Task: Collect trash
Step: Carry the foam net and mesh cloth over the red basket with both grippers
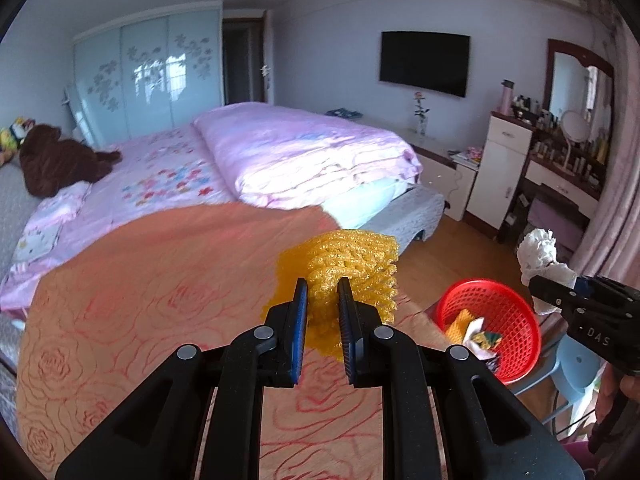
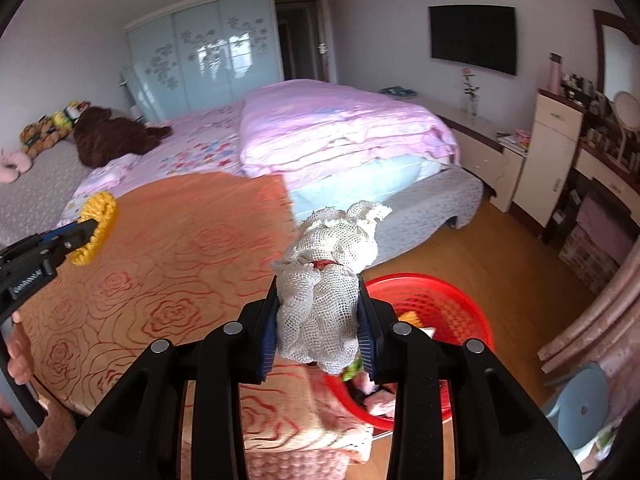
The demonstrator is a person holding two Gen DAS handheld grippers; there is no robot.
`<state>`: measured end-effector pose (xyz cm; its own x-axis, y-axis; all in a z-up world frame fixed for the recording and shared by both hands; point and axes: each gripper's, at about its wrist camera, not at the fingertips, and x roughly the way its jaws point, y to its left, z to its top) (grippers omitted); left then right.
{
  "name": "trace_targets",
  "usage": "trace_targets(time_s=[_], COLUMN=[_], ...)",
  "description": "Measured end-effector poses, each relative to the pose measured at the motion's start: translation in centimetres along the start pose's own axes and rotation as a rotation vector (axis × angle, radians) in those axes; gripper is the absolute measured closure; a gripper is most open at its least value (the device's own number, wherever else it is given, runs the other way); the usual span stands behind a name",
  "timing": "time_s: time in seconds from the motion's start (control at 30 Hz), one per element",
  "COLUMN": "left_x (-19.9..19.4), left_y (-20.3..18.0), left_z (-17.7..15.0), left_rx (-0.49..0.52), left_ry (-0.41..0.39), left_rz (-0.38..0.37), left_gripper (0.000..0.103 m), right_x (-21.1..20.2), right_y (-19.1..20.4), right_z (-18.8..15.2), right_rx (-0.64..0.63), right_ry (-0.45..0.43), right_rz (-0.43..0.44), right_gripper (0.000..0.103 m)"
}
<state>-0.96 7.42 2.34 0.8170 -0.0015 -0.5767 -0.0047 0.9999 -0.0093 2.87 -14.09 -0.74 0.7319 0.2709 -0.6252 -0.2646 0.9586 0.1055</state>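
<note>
My left gripper (image 1: 323,286) is pinched nearly closed on a yellow foam net (image 1: 352,268), the crumpled mesh bulging out beyond the blue pads (image 1: 302,312). It hangs above the orange rose-patterned blanket (image 1: 160,300) that covers the near end of the bed. From the right wrist camera I see the same gripper at the left edge, the foam net sticking out of its tip, with fingers of the person's hand (image 2: 16,354) on the handle below.

My right gripper (image 2: 318,300) is partly closed, clamped on a wad of white mesh wrap (image 2: 324,280) that fills the gap between its jaws and rises above them. It sits above the near right corner of the blanket, just left of the red basket (image 2: 460,300). The basket is on the floor to the right of the bed and already has scraps in it: something yellow, something white, some green.

Farther along the bed lies a folded pink quilt (image 1: 304,152), with a brown plush toy (image 1: 56,160) at the far left. A mirrored wardrobe (image 1: 152,72) fills the far wall beside a dark doorway. A black television (image 1: 424,62) hangs on the right wall above a low cabinet, and a cluttered dressing table (image 1: 568,152) with a mirror stands near the pink curtain (image 2: 600,320). A pale blue stool (image 2: 580,400) sits at the near right on the wooden floor (image 2: 500,248).
</note>
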Motion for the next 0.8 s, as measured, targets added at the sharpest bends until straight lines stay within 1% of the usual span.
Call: trace_targets(time_s=[0.17,0.37,0.8], left_x=[0.7,1.6,3.0], left_y=[-1.9,-3.8,-6.8], left_z=[0.3,0.3,0.9], left_rx=[0.018,0.05,0.088], left_ry=[0.013,0.031,0.054], left_rz=[-0.037,-0.059,-0.116], left_gripper=[0.089,0.089,0.089], right_x=[-0.6,-0.6,-0.4], right_y=[-2.3,-4.5,-6.1], right_z=[-0.2,-0.5,-0.9], right_rx=[0.046,0.121,0.174], right_ry=[-0.032,-0.037,-0.041], right_rz=[-0.053,-0.071,-0.086], right_gripper=[0.07,0.07,0.07])
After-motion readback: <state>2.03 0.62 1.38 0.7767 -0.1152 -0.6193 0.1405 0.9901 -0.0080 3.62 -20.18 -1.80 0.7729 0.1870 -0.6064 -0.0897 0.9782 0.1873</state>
